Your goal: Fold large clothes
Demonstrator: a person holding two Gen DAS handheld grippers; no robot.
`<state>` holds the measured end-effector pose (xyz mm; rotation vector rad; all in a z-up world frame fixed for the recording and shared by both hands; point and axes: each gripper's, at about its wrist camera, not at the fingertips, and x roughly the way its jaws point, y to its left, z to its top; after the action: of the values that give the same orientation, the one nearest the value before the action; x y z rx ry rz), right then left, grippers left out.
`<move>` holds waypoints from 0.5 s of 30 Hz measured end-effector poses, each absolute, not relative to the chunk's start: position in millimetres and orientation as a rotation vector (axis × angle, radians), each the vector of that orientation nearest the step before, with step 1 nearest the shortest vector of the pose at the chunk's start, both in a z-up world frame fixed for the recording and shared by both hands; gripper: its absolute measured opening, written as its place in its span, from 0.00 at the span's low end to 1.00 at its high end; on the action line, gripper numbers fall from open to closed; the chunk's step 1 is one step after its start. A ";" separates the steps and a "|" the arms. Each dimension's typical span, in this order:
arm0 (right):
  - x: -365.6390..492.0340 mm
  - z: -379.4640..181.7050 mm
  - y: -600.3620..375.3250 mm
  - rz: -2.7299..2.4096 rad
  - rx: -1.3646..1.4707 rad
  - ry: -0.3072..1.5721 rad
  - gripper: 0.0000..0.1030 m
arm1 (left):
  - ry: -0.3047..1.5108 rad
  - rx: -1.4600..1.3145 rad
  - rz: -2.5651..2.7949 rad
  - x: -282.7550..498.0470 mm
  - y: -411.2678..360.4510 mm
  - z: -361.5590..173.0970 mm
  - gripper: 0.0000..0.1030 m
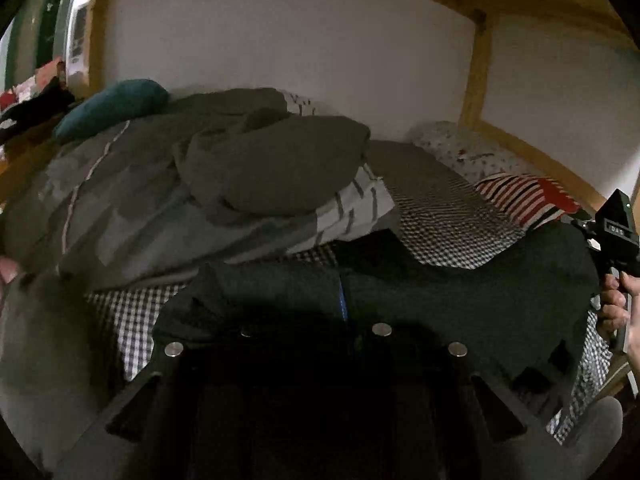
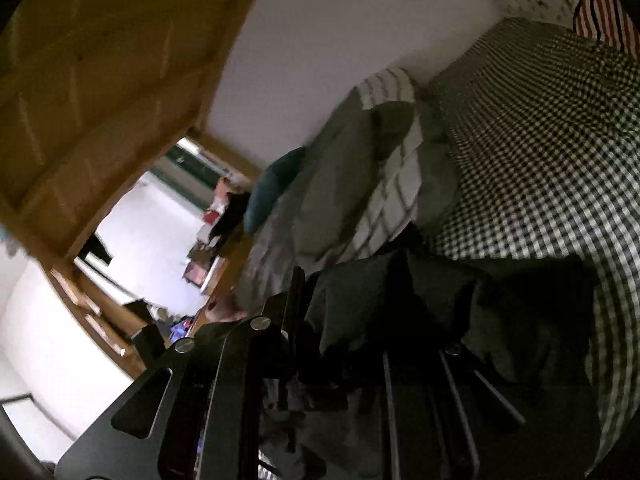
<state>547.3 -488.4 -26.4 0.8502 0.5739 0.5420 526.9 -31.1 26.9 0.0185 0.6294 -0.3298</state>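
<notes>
Garment [image 1: 460,292] first: the dark piece you are folding hangs stretched between your two grippers, just above the near edge of the bed, its top hem running from the left gripper [image 1: 344,300] across to the right gripper [image 1: 600,276] at the far right of the left wrist view. You hold it by two points along one edge so that the cloth spreads under its own weight and can be laid flat or doubled over without bunching.

Your left gripper has its jaws pressed nearly together on the dark cloth, which covers the fingertips; a thin blue strip shows at the pinch. In the right wrist view the right gripper [image 2: 404,320] is likewise buried in dark fabric [image 2: 500,320], jaws drawn close and pinching it, though the shadow there hides the pads themselves. Your hand [image 1: 620,304] wraps the right gripper's handle at the frame edge.

Beyond the garment the checked bed sheet [image 1: 448,220] lies bare in a patch on the right, which I judge to be the likely laying spot. The left and middle of the bed are taken up by a rumpled grey-green duvet [image 1: 272,168], with a teal cushion [image 1: 112,108] at the far left and a red-striped pillow [image 1: 524,196] at the far right against the wooden frame [image 1: 480,68].

Keeping both pinches firm and the hem taut matters here, I think: if either corner slips, the cloth will sag onto the duvet and crease
</notes>
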 end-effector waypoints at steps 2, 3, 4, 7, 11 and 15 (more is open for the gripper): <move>579.4 -33.5 -490.2 0.513 0.867 0.601 0.14 | 0.656 0.000 -0.332 555.9 -28.8 20.3 0.18; 593.1 -38.5 -491.0 0.500 0.879 0.617 0.14 | 0.674 -0.009 -0.333 570.6 -28.3 15.6 0.18; 611.4 -45.8 -492.3 0.475 0.898 0.644 0.14 | 0.696 -0.020 -0.333 586.5 -27.8 9.4 0.18; 650.8 -70.8 -496.0 0.391 0.951 0.744 0.14 | 0.769 -0.059 -0.338 632.8 -27.5 -12.2 0.21; 696.6 -114.3 -510.2 0.294 1.094 0.960 0.15 | 0.931 -0.224 -0.395 690.6 -17.6 -56.1 0.29; 710.4 -107.7 -517.1 0.392 1.114 0.994 0.31 | 0.971 -0.367 -0.430 712.9 -0.7 -84.7 0.31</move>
<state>710.4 -517.1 -107.7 1.1136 0.9935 0.3918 712.9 -0.7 -84.7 -0.3671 0.9711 -0.4302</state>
